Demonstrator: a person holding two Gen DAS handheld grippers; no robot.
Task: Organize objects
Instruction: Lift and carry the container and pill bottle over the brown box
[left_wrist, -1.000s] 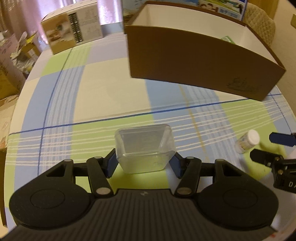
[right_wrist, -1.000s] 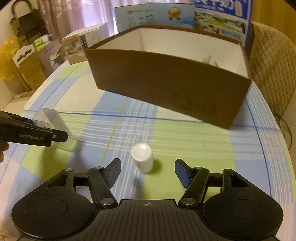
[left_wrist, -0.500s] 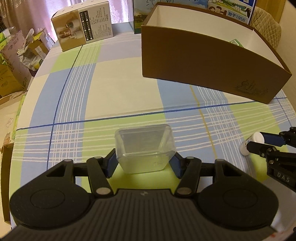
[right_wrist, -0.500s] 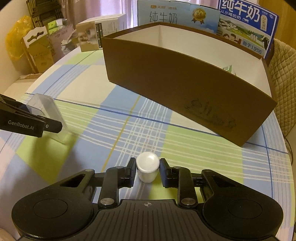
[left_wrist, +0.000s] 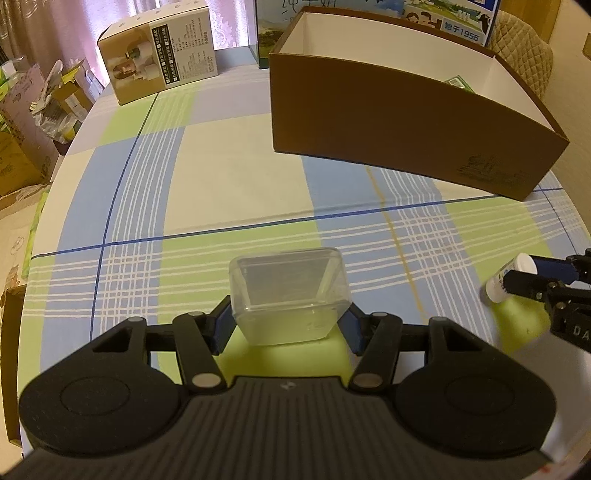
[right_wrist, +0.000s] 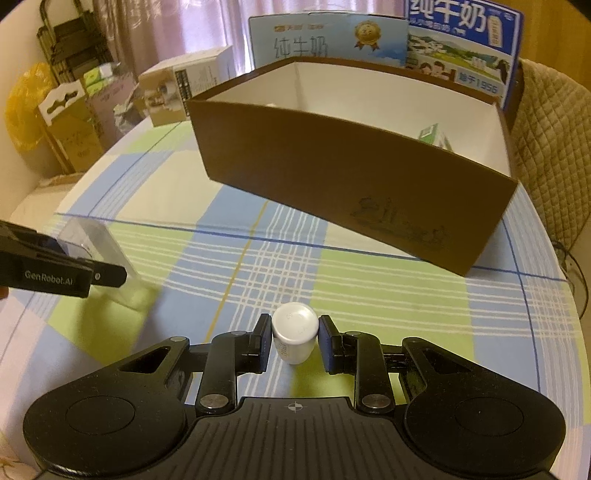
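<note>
Left gripper (left_wrist: 286, 325): clamped on both side walls of the clear plastic tub (left_wrist: 288, 293), low on the body.
Clear plastic tub: directly between the blue pads, tilted, open mouth facing ahead; looks empty.
Tub handling: likely very light, thin-walled and springy, smooth; best pinched near the rim or base corners, where stiffer.
Right gripper (right_wrist: 293, 341): closed within the last second, now gripping the small white bottle (right_wrist: 294, 334) just below its cap.
Small white bottle: upright between the pads, close in front of the gripper body.
Bottle handling: probably light, rigid, round and slick; grip across the full width.
Brown cardboard box (right_wrist: 332, 173): ahead of both grippers, open-topped; likely destination.
Checked tablecloth (left_wrist: 229, 173): beneath both grippers.
</note>
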